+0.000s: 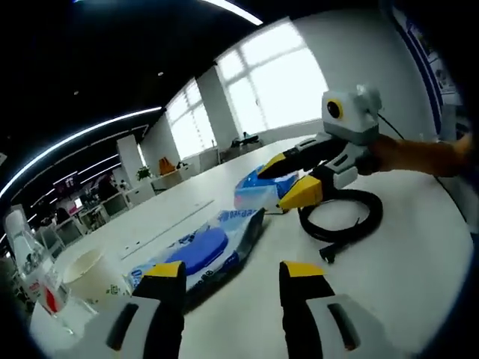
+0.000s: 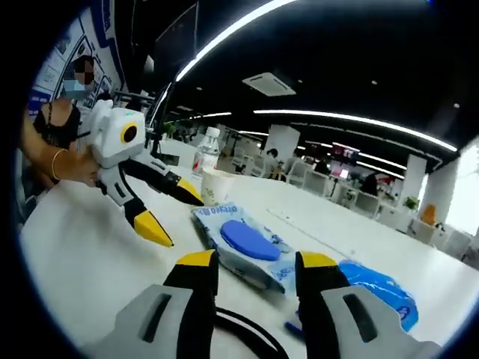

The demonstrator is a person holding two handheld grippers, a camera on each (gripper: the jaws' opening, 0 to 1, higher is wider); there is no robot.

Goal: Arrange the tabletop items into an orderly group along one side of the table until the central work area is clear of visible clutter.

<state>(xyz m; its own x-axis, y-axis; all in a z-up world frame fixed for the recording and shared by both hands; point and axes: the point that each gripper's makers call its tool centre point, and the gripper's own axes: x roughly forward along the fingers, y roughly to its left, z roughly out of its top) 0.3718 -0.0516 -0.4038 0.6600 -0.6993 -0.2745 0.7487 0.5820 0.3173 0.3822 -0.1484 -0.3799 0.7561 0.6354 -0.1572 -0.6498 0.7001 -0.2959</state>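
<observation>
Centrally, wet-wipes pack [image 2: 251, 247] – blue lid, flat, near paper cup [image 2: 218, 186]

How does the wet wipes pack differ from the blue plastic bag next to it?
The wet wipes pack lies flat and has a solid blue oval lid and printed text; the blue plastic bag is crumpled and puffy, with no lid. The pack sits nearer the paper cup, the bag nearer the black cable. Both are mostly blue and rest on the white table.
</observation>
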